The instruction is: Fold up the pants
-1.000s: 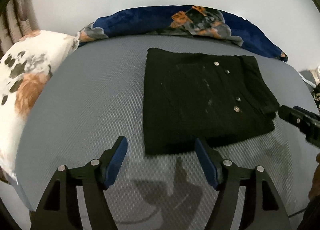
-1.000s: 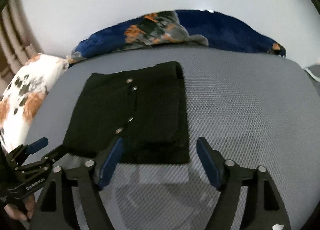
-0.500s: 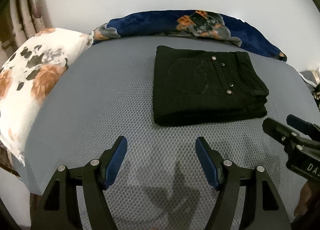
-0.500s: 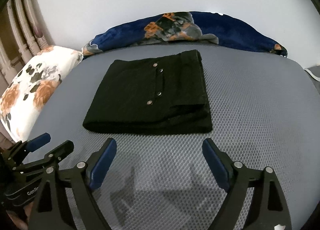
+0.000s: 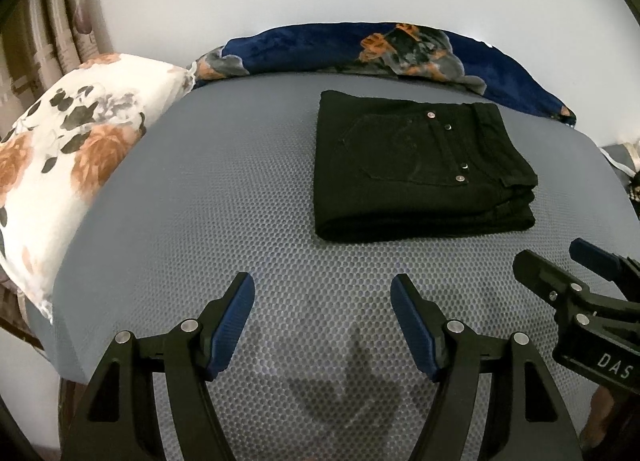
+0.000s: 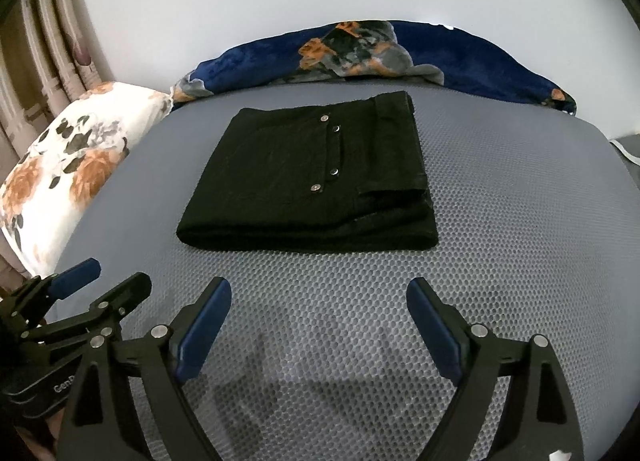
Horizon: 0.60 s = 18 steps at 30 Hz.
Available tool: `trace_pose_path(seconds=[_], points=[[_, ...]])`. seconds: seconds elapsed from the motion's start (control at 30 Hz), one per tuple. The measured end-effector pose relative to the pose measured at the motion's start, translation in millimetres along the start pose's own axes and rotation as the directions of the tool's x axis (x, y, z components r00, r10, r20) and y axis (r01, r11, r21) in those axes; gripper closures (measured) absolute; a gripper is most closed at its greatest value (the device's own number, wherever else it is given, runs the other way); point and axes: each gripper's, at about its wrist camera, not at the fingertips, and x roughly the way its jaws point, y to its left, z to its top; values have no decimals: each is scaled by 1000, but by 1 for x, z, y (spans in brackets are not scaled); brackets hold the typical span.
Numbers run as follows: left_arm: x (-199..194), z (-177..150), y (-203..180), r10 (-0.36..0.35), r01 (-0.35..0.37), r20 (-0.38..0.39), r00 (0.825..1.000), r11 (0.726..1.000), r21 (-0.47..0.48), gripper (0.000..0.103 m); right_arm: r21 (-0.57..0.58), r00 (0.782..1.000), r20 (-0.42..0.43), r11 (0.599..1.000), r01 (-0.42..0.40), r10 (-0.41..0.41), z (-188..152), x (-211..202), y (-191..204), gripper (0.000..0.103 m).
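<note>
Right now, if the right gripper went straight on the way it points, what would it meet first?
Probably the near folded edge of the black folded pants on the grey mesh mattress. The open right gripper points at them with bare mesh between; its height is unclear.

Black pants (image 5: 416, 169) (image 6: 316, 177) are lying flat, folded into a compact rectangular stack of several layers. Back pocket with four small metal rivets is facing up. Layered edges are showing at the stack's near right corner.

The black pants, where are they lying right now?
The black pants lie folded on the grey mattress, ahead of both open grippers, with the navy floral blanket behind them.
</note>
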Motion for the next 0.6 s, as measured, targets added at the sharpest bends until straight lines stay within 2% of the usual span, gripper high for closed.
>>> trace_pose_path(seconds=[0.6], points=[[2,-1,4,-3,3,-3,1000,1000,-11,32,-7,1000,-13,1000,-10,10,0,2,0,15]])
